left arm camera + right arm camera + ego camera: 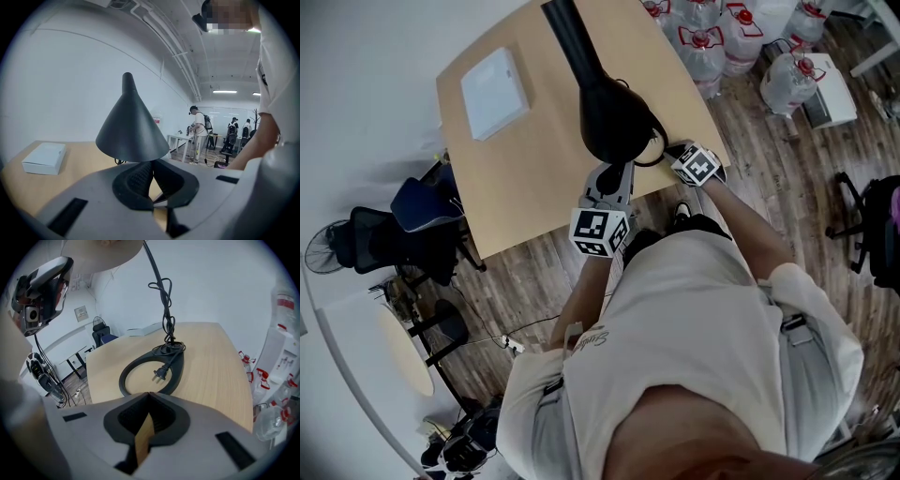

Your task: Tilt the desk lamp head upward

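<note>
A black desk lamp stands on the wooden table [525, 178]. Its cone head [614, 122] points down, hung from a neck [567, 28] that runs to the far edge. The ring base [150, 373] lies flat with the cord and plug [161, 373] resting across it. My left gripper [616, 171] sits just below the cone's rim, shut and holding nothing. From the left gripper view the cone [131, 126] rises right above my left gripper [151, 164]. My right gripper [673, 150] is beside the base, and my right gripper [149, 397] is shut and holding nothing.
A white box [494, 91] lies on the far left of the table. Several water bottles [712, 42] stand on the floor to the right. Dark office chairs [403, 234] and a fan [323, 248] sit left of the table. The table's near edge runs just under both grippers.
</note>
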`<action>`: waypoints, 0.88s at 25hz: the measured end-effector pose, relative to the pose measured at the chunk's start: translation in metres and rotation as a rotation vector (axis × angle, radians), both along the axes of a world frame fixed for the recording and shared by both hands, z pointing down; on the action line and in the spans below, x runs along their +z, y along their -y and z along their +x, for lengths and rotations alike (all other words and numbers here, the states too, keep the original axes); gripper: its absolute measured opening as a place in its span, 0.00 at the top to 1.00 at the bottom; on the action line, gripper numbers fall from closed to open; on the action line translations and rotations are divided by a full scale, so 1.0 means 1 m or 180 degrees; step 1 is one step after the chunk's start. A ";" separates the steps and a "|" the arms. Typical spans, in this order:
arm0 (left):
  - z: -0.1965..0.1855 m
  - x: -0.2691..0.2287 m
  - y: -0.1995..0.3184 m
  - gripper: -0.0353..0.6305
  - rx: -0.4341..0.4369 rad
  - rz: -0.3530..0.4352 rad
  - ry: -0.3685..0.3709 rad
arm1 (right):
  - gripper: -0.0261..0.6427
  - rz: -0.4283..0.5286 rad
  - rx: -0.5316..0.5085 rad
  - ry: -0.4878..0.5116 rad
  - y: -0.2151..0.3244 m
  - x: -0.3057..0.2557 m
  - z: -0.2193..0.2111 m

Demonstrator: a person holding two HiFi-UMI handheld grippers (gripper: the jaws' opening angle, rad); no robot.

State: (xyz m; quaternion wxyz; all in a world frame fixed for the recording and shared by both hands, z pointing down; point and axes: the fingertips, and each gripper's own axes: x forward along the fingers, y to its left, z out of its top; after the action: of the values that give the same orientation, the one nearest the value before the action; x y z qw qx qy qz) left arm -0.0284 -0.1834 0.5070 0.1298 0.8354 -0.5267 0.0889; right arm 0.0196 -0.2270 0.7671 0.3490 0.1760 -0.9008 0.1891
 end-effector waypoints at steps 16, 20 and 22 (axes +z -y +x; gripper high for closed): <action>0.007 -0.070 -0.042 0.92 0.0097 0.0247 -0.0159 | 0.97 0.0043 0.0037 -0.0274 0.001 0.002 0.000; 0.009 -0.092 -0.050 0.92 0.0090 0.0301 -0.0188 | 0.97 0.0085 -0.0077 -0.0353 -0.002 0.000 -0.001; 0.011 -0.103 -0.053 0.92 0.0094 0.0363 -0.0163 | 0.97 0.0059 -0.0040 -0.0304 0.000 0.001 0.002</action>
State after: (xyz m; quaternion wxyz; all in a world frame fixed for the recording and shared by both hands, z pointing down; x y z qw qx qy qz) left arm -0.0173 -0.1299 0.4043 0.0941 0.8511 -0.5150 0.0393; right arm 0.0219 -0.2271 0.7677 0.3911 0.1823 -0.8860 0.1698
